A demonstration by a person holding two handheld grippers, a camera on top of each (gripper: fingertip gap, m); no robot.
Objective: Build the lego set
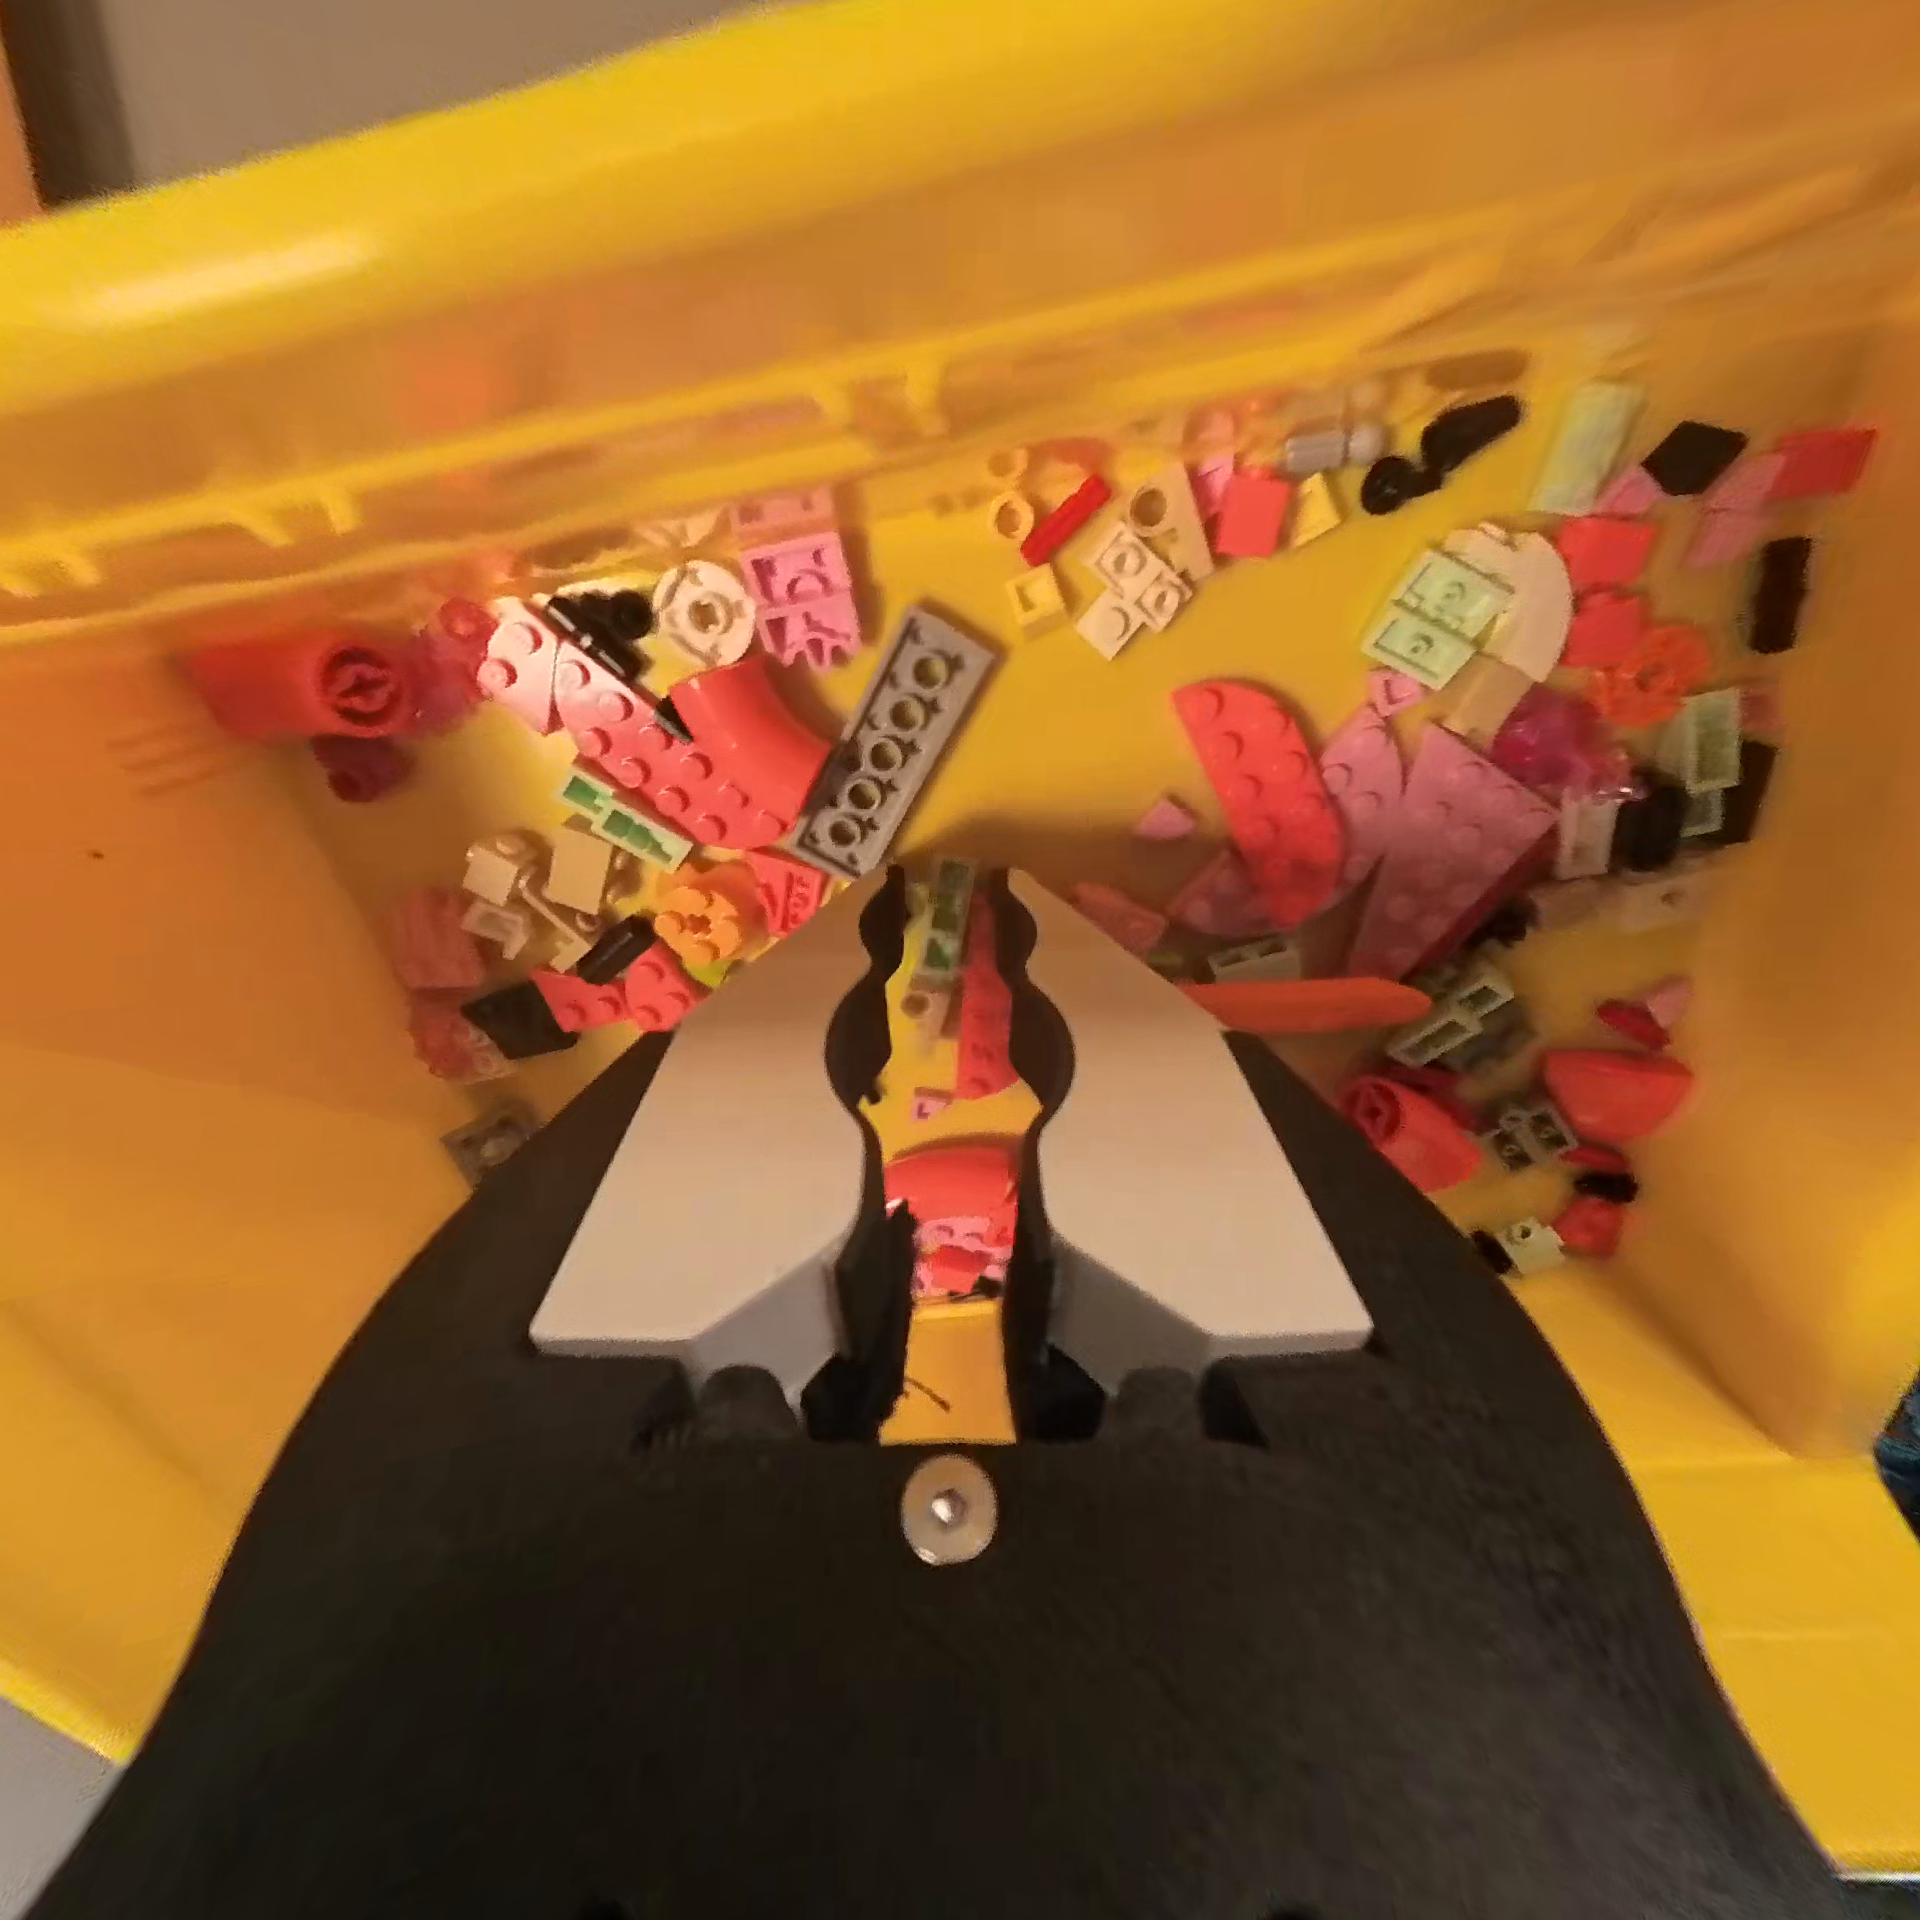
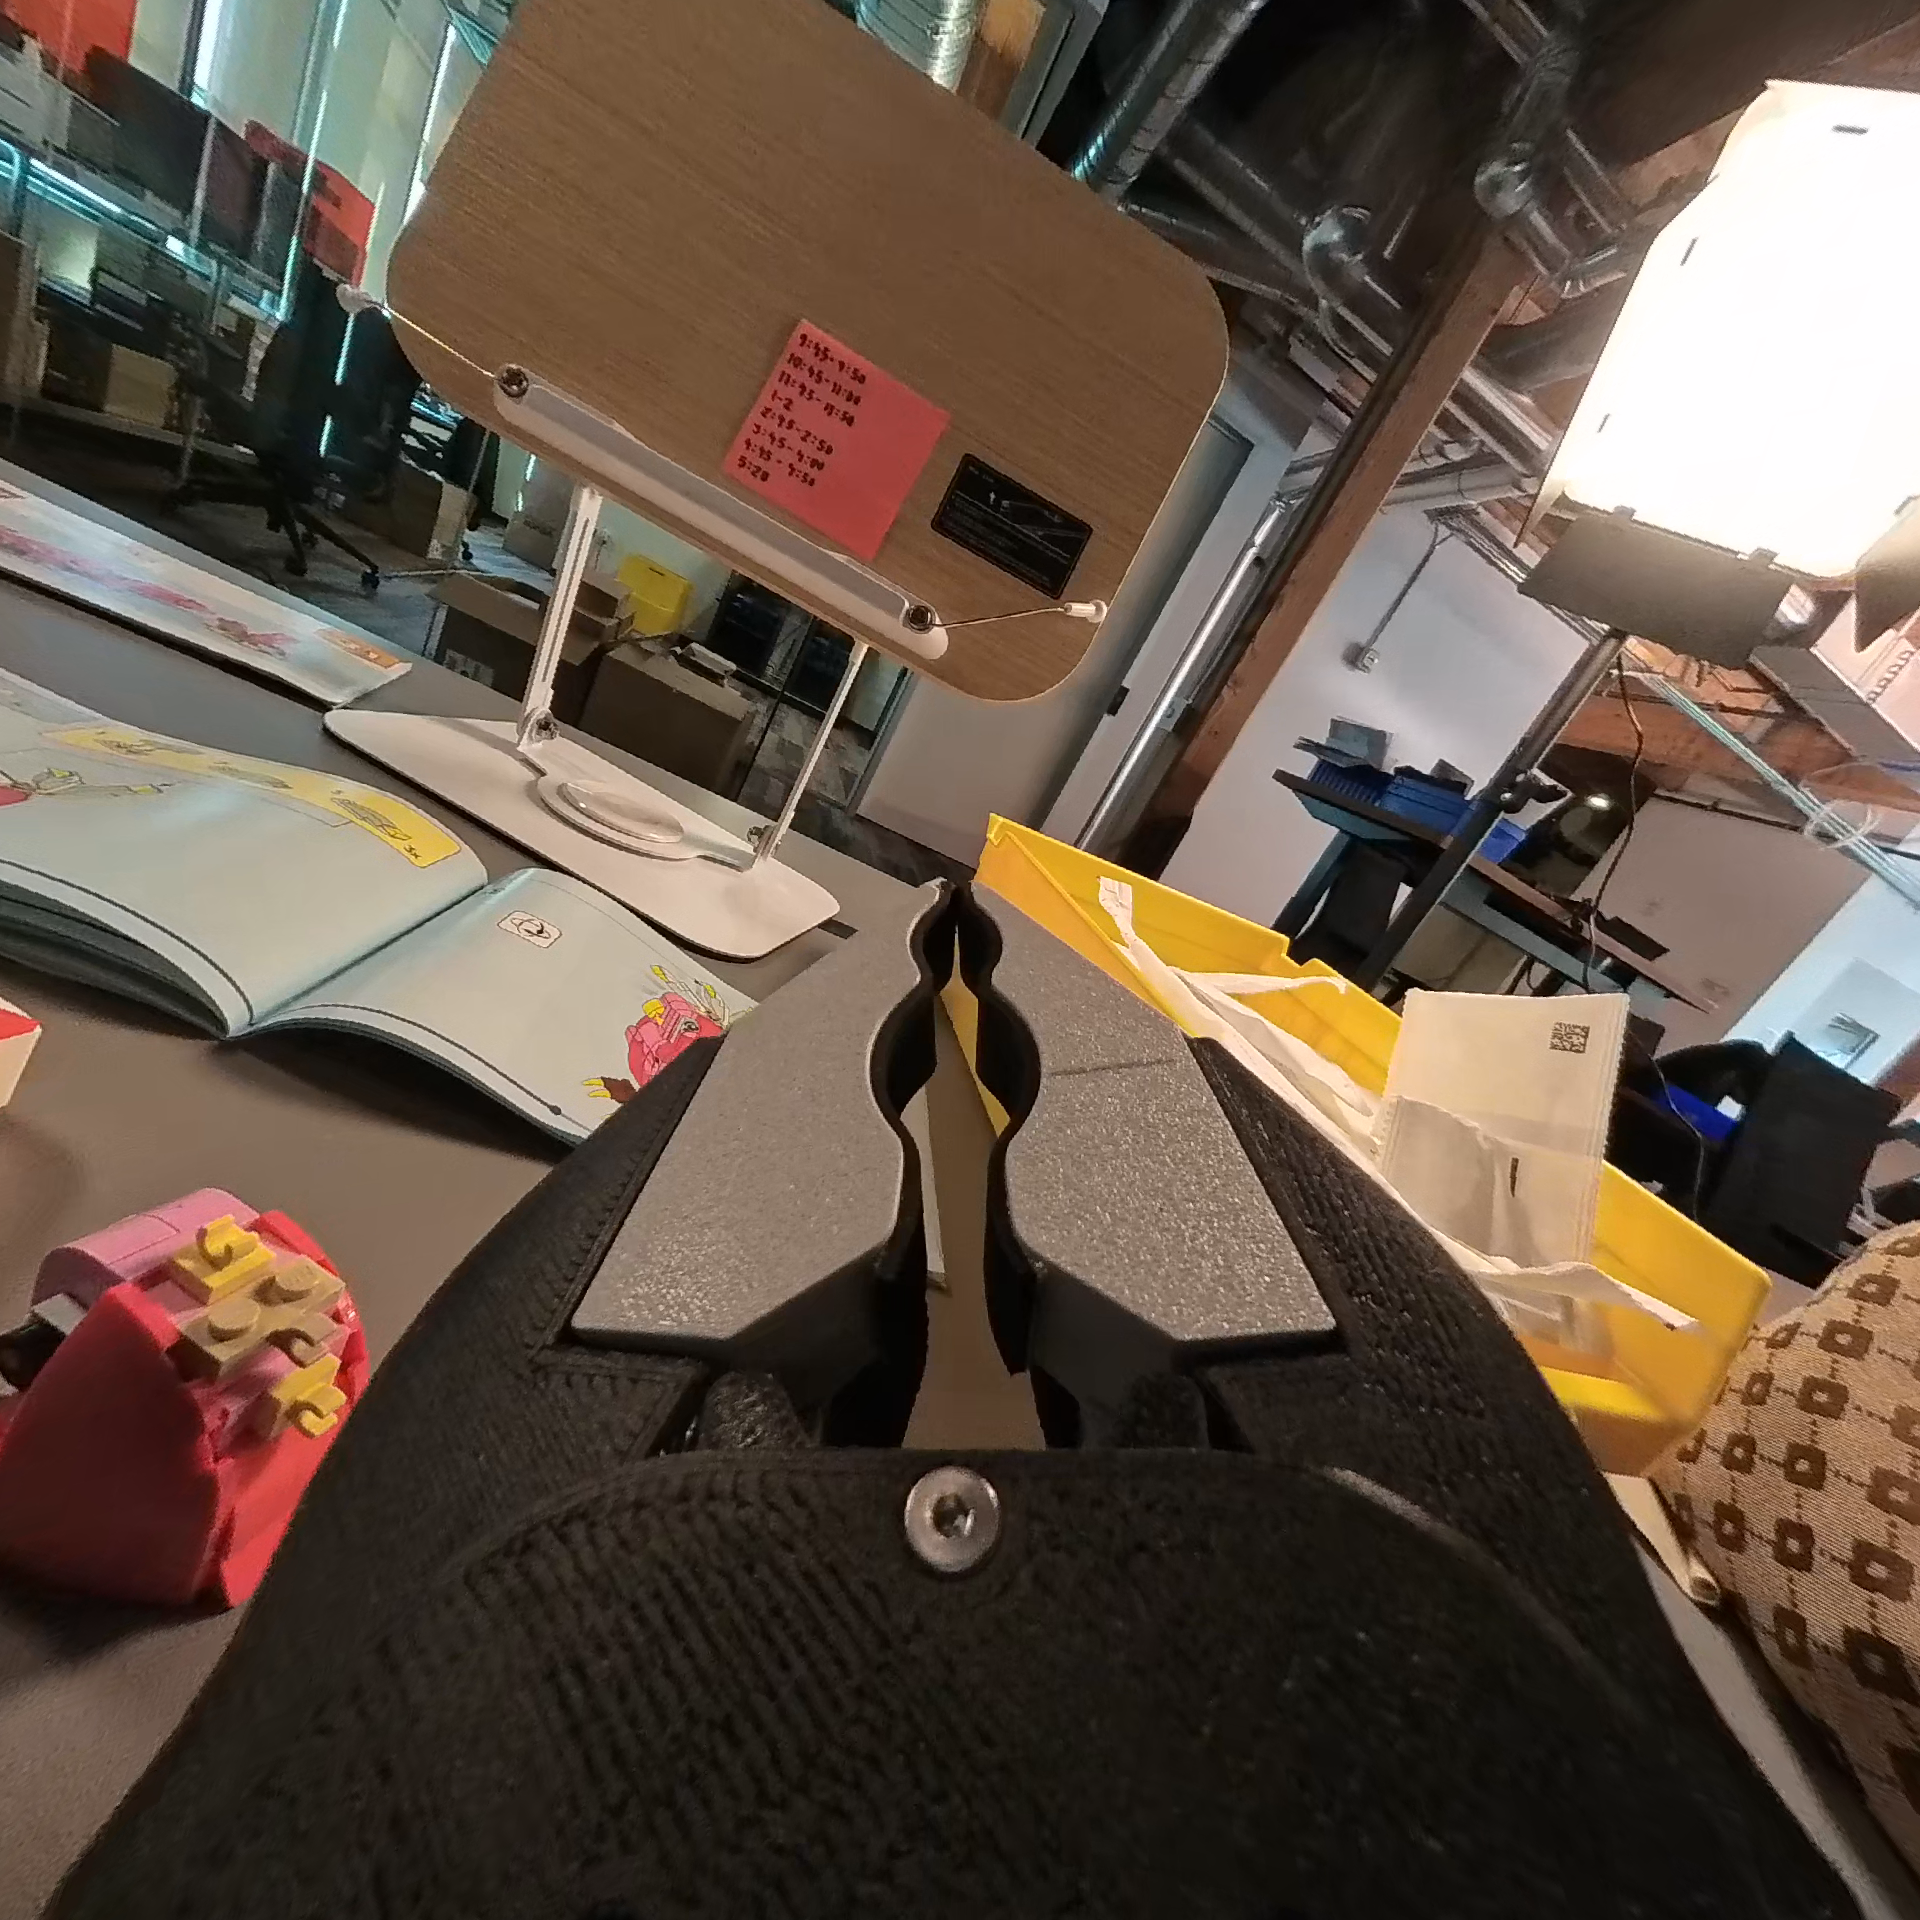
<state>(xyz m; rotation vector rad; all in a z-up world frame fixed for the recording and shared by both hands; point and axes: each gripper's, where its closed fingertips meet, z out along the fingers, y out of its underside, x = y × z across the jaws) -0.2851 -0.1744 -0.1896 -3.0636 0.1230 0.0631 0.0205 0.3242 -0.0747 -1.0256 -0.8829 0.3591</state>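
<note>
left wrist view: claw (image 1: 948,894) parted above loose bricks (image 1: 966,997) in yellow bin (image 1: 1143,260).

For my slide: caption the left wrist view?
Left claw, slightly parted, over loose coral, pink and grey toy bricks in yellow plastic bin.

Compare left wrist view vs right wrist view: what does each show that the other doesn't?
Left wrist only: the inside of a yellow plastic bin strewn with loose toy bricks, among them a grey plate with holes and a coral half-round plate; the left gripper hangs over them, fingers slightly apart.

Right wrist only: the right gripper, fingers together; an open instruction booklet, a wooden-backed stand, a partly built pink and red brick model, and a yellow tray of white paper bags.

Shared: nothing identifiable; each shows only its own gripper.
</note>
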